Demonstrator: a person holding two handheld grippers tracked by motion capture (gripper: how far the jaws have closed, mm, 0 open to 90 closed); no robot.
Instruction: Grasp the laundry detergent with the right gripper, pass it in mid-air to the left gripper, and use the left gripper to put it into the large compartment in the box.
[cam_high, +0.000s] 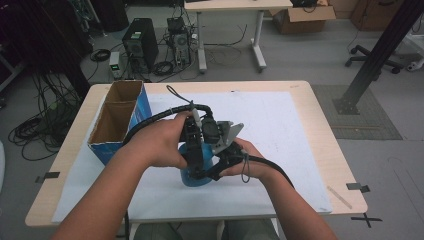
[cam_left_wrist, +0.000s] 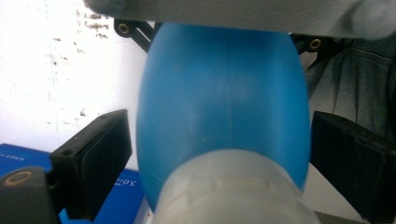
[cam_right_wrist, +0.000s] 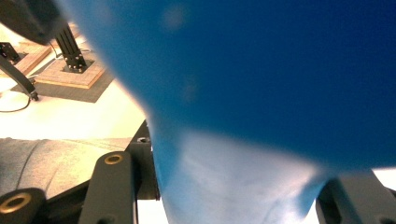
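I see a round blue plastic bottle with a pale cap (cam_high: 192, 176) near the front middle of the counter (cam_high: 310, 150), just right of the open blue cardboard box (cam_high: 120, 120). My left gripper (cam_left_wrist: 219, 154) has its fingers (cam_left_wrist: 93, 158) spread beside the bottle, with small gaps. My right gripper (cam_right_wrist: 224, 196) is pressed close up to the bottle; I cannot tell if its fingers squeeze it. Both hands meet over the bottle.

We see a grey floor (cam_high: 310, 55) behind the wooden table (cam_high: 320, 130). At upper left a computer tower (cam_high: 140, 42) stands among tangled cables (cam_high: 37, 127); a white desk (cam_high: 235, 6) and cardboard box (cam_high: 302, 17) sit along the top edge.
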